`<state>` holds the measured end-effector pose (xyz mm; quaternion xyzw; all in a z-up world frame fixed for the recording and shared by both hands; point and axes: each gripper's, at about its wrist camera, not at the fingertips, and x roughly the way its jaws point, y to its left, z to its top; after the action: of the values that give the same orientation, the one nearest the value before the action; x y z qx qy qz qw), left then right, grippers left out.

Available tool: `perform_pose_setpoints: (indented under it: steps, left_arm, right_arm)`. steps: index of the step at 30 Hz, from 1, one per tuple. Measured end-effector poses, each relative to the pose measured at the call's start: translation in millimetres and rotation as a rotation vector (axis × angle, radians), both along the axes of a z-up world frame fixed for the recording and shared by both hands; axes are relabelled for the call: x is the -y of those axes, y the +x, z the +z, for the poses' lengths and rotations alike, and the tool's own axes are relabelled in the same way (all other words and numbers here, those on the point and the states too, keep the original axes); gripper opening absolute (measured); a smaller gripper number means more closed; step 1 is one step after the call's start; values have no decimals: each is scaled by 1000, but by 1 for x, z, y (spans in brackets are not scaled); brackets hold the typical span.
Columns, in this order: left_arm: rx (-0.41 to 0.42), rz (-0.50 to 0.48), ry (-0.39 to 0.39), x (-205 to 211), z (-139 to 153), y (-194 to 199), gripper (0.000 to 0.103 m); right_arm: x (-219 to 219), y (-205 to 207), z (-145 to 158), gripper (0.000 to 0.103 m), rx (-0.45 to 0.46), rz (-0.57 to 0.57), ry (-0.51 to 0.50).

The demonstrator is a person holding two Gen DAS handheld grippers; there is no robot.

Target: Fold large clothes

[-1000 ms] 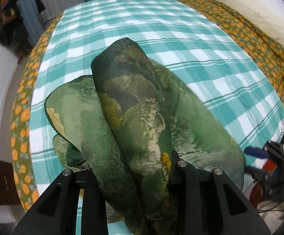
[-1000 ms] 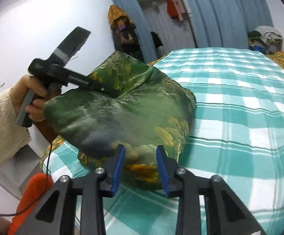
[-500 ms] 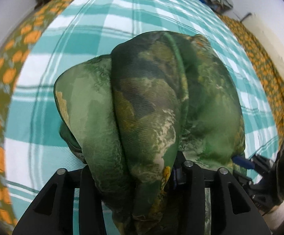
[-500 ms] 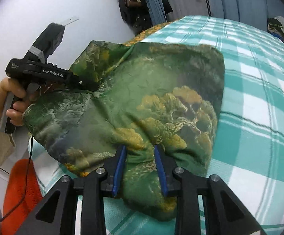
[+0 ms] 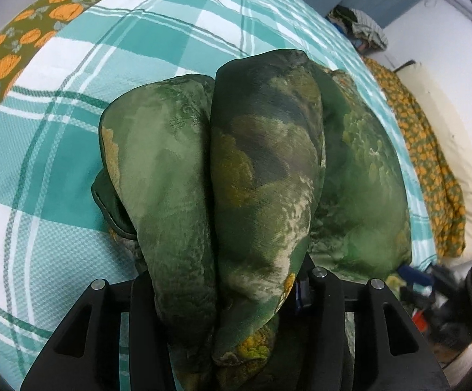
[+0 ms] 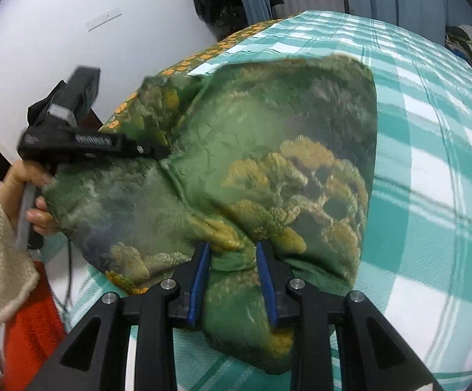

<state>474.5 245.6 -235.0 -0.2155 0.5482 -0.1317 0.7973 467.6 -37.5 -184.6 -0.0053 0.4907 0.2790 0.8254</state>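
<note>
A large green garment with yellow floral print (image 6: 268,163) is stretched over the near end of a bed with a teal and white checked sheet (image 6: 431,150). My right gripper (image 6: 232,251) is shut on the garment's near edge, blue pads pinching a bunch of cloth. My left gripper (image 5: 229,293) is shut on the garment (image 5: 252,169), whose folds bulge over its fingers and hide the tips. The left gripper also shows in the right wrist view (image 6: 157,153), held by a hand in a cream sleeve at the garment's left corner.
An orange-flowered olive bedcover (image 5: 24,39) runs along the bed's left edge and lies bunched on the right side (image 5: 431,169). A pile of clothes (image 5: 363,26) sits beyond the bed's far end. An orange-red cloth (image 6: 30,319) lies below the bed's near-left corner.
Both grippers have carried the garment forward and lower over the bed. It has spread flatter and wider on the sheet. Both grips are unchanged.
</note>
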Motion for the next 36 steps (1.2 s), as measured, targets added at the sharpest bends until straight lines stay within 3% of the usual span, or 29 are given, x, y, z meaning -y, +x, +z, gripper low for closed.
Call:
perform_pose_setpoints:
  steps: [5, 10, 13, 16, 21, 26, 31, 36]
  left_arm:
    - [13, 13, -43, -5, -5, -1, 49]
    - [22, 18, -69, -8, -8, -1, 49]
    - [28, 26, -91, -10, -13, -2, 49]
    - [39, 33, -106, -10, -19, -5, 49]
    - [48, 47, -140, -14, -21, -8, 49]
    - [52, 61, -157, -20, -23, -18, 49]
    - [50, 67, -161, -24, -26, -27, 49]
    - [39, 76, -163, -23, -26, -26, 49]
  right_arm:
    - [-15, 48, 14, 29, -7, -49, -27]
    - [-33, 110, -5, 29, -86, -113, -65]
    - [-42, 122, -31, 29, -147, -151, -114]
    - [-49, 118, -51, 29, -113, -150, -177]
    - [-51, 124, -49, 29, -109, -141, -182]
    - [-58, 169, -42, 29, -162, -207, -118]
    - [-64, 208, -54, 29, -198, -304, -61]
    - [-74, 224, -72, 29, -244, -320, -117]
